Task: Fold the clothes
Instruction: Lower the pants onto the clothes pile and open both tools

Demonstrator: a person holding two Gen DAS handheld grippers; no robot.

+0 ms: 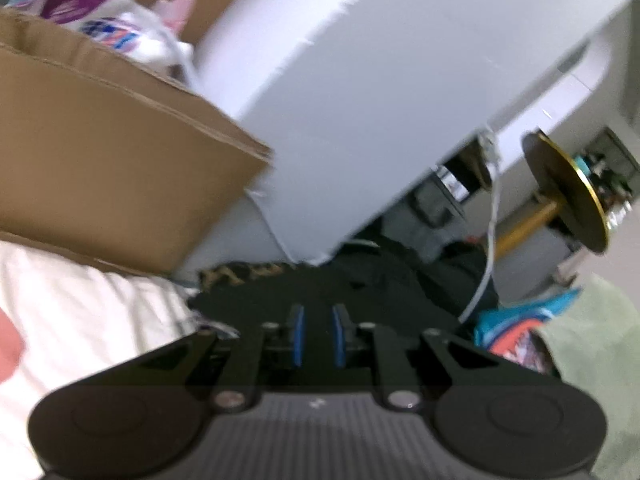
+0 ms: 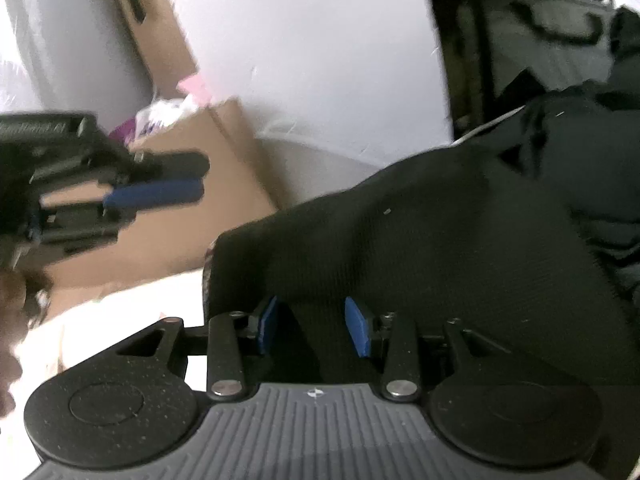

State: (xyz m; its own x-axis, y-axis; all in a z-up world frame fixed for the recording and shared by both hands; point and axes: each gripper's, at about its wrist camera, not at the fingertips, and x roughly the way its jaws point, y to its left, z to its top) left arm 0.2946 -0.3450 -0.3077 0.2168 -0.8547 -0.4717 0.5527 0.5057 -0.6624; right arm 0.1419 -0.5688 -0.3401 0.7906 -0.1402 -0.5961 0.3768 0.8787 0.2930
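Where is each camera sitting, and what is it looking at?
Left wrist view: sits on the left gripper, looks over its nearly closed fingers at a cardboard box, a white board and black cloth.
Right wrist view: sits on the right gripper, looks over black cloth lying between its parted fingers; the left gripper shows at the left.
Both share: the black cloth, the cardboard box, the white board.
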